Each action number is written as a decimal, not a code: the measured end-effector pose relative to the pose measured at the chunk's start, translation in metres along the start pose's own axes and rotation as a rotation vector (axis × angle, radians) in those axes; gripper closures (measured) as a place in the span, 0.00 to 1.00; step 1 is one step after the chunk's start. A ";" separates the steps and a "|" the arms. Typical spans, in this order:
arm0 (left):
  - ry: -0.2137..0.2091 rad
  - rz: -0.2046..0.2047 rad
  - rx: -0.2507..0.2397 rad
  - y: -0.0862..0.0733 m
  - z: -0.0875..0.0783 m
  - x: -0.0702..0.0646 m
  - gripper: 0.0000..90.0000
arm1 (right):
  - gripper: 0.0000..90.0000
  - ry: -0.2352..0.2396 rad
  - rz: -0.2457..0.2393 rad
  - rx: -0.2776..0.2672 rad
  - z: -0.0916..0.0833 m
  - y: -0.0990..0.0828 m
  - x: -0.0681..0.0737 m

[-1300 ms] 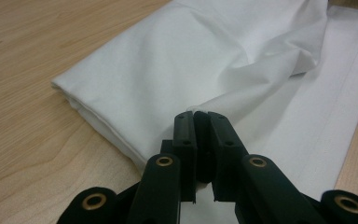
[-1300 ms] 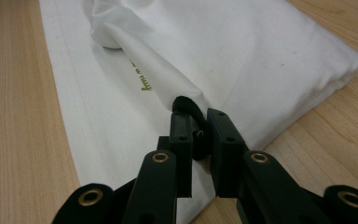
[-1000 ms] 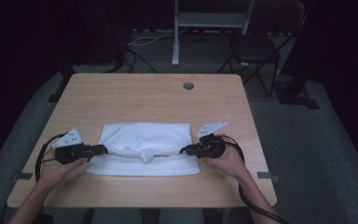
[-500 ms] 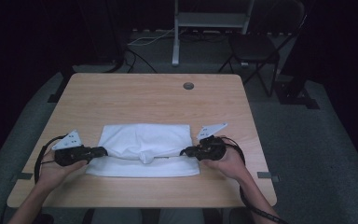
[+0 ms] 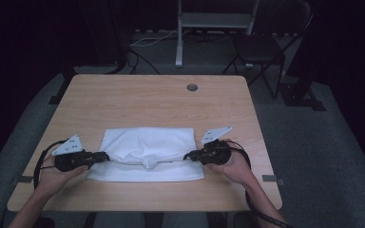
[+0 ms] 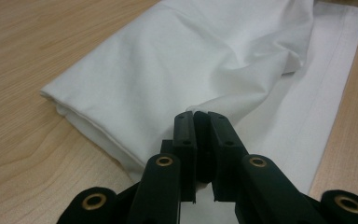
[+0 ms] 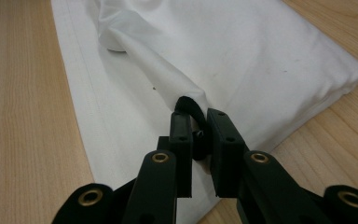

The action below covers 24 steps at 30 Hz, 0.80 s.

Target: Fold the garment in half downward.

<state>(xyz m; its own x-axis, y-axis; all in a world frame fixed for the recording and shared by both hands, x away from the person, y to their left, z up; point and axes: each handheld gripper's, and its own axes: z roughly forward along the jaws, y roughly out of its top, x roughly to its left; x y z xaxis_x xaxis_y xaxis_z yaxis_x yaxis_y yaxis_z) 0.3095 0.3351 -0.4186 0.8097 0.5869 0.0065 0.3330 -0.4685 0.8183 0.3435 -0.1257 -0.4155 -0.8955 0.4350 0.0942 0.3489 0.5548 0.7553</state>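
We hold the left gripper (image 5: 102, 156) with its jaws closed on the near left corner of the white cloth (image 5: 147, 147). In the left gripper view the left gripper (image 6: 200, 114) has its two black jaws drawn together, with a pinch of the top layer caught between their tips. From that pinch the fabric rises in a taut ridge that runs ahead of the jaws and to their right. The folded edge of the cloth (image 6: 168, 79) lies to the left of the jaws, and a flat hemmed layer lies under them and to their right.

We hold the right gripper (image 5: 188, 156) closed on the opposite near corner. In the right gripper view the right gripper (image 7: 198, 114) clamps a gathered roll of the cloth (image 7: 270, 51) between its jaw tips. The roll runs ahead of the jaws and to their left. The folded bulk lies to their right, and a flat hemmed layer lies to their left.

The cloth lies folded on the wooden worktop (image 5: 147, 97), between the two grippers. Its top layer sags between the two pinched points. A hand (image 5: 52, 173) grips the left gripper body and a hand (image 5: 233, 164) grips the right.
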 end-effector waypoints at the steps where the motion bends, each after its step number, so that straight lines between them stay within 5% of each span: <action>1: 0.000 0.000 0.000 0.000 0.000 0.000 0.92 | 0.90 -0.002 0.002 0.001 0.000 0.000 0.000; 24: -0.032 0.026 0.006 0.002 -0.006 -0.009 0.92 | 0.90 0.014 -0.022 -0.004 -0.006 0.001 0.007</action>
<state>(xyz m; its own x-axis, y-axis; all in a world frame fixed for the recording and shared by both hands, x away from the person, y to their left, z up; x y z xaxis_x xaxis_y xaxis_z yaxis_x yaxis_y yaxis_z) 0.2996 0.3326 -0.4131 0.8332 0.5529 0.0092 0.3142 -0.4871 0.8148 0.3353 -0.1266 -0.4101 -0.9067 0.4127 0.0867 0.3281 0.5614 0.7598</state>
